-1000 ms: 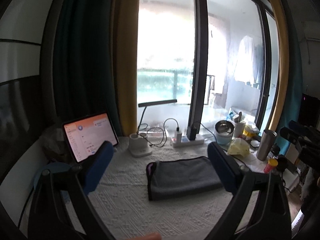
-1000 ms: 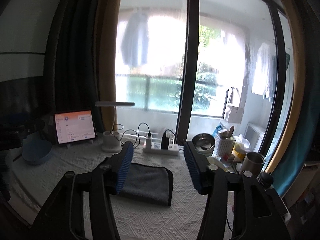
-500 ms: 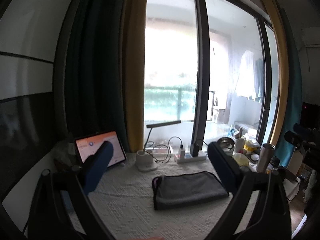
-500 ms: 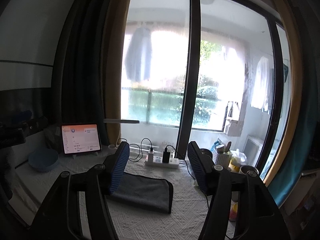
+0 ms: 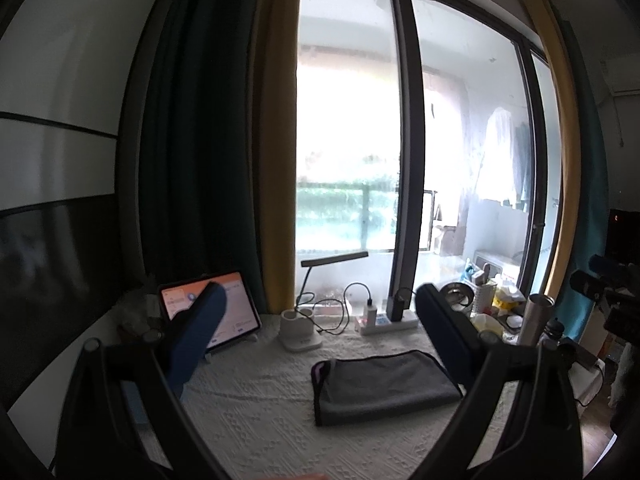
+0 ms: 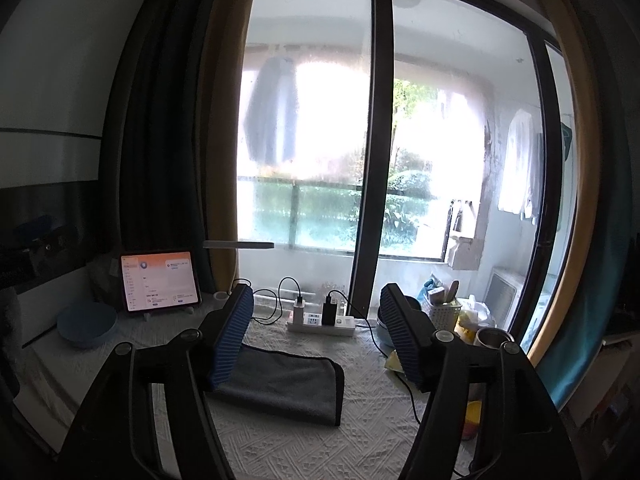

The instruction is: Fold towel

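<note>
A grey towel [image 5: 384, 384] with a dark edge lies folded into a flat rectangle on the white textured tablecloth [image 5: 260, 420]; it also shows in the right wrist view [image 6: 280, 384]. My left gripper [image 5: 320, 340] is open and empty, held above and in front of the towel. My right gripper [image 6: 316, 336] is open and empty too, raised above the towel's near side. Neither gripper touches the towel.
A lit tablet [image 6: 160, 280] stands at the back left, with a blue bowl [image 6: 86, 326] beside it. A desk lamp base [image 5: 298, 330] and a power strip [image 6: 320, 322] with cables sit by the window. Cups and containers [image 5: 500, 312] crowd the right end.
Both grippers have risen and drawn back from the table, so the towel sits lower and smaller in both views. The towel itself has not moved.
</note>
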Demonstrator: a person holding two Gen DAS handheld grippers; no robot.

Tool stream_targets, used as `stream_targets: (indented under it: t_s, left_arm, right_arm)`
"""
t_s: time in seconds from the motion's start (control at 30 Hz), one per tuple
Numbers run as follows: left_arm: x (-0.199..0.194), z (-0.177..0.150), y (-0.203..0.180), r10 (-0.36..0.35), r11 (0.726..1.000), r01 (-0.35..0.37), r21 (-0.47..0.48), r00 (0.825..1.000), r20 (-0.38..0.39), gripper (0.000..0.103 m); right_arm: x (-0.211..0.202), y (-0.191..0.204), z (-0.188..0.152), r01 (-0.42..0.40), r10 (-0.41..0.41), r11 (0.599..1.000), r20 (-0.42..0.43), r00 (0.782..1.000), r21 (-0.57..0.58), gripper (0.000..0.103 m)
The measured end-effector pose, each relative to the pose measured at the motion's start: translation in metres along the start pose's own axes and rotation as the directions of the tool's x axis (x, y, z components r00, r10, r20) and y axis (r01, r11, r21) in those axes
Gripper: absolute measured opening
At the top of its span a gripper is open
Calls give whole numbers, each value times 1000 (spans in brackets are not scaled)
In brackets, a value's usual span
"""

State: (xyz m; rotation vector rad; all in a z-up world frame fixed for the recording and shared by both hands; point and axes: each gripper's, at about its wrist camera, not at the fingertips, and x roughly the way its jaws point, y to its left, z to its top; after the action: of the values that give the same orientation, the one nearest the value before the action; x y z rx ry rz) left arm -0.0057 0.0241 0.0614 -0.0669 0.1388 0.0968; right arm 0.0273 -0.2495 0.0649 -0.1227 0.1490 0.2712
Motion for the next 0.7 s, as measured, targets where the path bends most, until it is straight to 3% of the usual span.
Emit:
stream_targets:
  t_s: [0.7]
  left_arm:
    - [2, -2, -5, -11, 1000, 11, 9, 1000, -15, 96]
  right_arm:
    - [4, 3, 1, -5, 5, 1000, -11, 1000, 3, 69]
